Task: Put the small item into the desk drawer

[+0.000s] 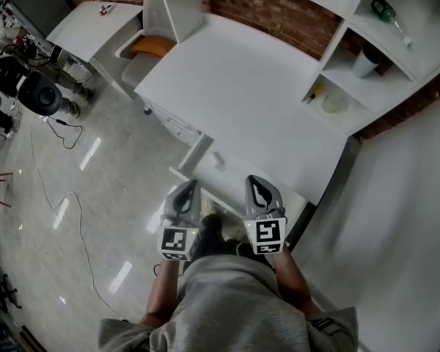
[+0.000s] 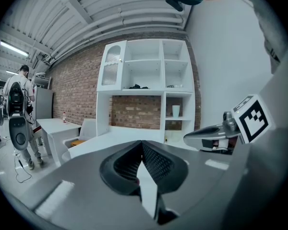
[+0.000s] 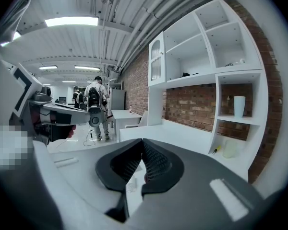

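Observation:
The white desk (image 1: 242, 86) has its drawer (image 1: 193, 155) pulled out toward me. A small pale item (image 1: 218, 160) lies inside the drawer near its left wall. My left gripper (image 1: 191, 185) hovers over the drawer's front edge, shut and empty; in the left gripper view its pads (image 2: 142, 143) meet at the tip. My right gripper (image 1: 251, 179) hangs beside it over the drawer, also shut with nothing in it, jaws (image 3: 143, 142) closed together. Each gripper shows in the other's view: the right gripper (image 2: 204, 137) and the left gripper (image 3: 79, 116).
White shelving at the desk's right end holds a cup (image 1: 365, 61), a green bottle (image 1: 385, 9), a yellow-handled tool (image 1: 315, 92) and a translucent container (image 1: 335, 100). A chair with an orange cushion (image 1: 150, 46) and a second table (image 1: 88, 24) stand left. Cables (image 1: 66, 204) cross the floor. A person (image 3: 95, 107) stands far off.

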Action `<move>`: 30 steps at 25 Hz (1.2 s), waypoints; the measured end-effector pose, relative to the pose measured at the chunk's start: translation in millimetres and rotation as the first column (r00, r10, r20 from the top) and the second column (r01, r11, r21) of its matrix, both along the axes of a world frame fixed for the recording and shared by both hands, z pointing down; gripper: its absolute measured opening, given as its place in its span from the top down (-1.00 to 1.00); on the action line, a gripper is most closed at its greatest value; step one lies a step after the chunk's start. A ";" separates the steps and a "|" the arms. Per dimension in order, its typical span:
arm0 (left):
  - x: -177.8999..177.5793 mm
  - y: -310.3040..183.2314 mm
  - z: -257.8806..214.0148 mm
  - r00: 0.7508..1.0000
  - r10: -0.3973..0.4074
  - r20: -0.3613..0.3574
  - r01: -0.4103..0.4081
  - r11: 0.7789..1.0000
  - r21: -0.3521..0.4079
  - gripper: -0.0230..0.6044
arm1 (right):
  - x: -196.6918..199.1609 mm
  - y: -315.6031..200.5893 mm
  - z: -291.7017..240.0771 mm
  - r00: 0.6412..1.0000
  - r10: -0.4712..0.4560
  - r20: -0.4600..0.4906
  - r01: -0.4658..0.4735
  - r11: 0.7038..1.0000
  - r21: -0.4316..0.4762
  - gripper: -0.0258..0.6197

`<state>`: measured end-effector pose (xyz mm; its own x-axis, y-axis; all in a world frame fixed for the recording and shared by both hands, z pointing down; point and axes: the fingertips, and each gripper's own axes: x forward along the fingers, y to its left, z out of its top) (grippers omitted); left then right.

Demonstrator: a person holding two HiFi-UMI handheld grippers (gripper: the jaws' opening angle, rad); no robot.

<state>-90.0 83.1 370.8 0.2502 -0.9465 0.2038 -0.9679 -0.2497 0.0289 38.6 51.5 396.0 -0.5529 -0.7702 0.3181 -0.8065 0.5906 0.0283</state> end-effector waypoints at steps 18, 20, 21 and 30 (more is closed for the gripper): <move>3.0 4.5 -2.2 1.000 -0.021 0.010 0.021 1.000 -0.003 0.89 | 1.0 4.1 0.4 0.999 -0.038 -0.009 0.038 0.999 -0.003 0.91; 2.7 3.1 -2.6 1.000 -0.021 0.010 0.021 1.000 -0.003 0.89 | 0.4 3.3 1.4 0.999 -0.040 -0.012 0.040 0.999 -0.007 0.91; 2.7 2.4 -2.5 1.000 -0.020 0.010 0.020 1.000 -0.004 0.89 | 0.1 2.8 1.9 0.999 -0.042 -0.015 0.042 0.999 -0.008 0.91; 4.3 -3.2 1.6 1.000 -0.016 0.015 0.016 1.000 -0.018 0.89 | 2.2 -3.5 5.6 0.999 -0.038 -0.016 0.038 0.999 -0.017 0.91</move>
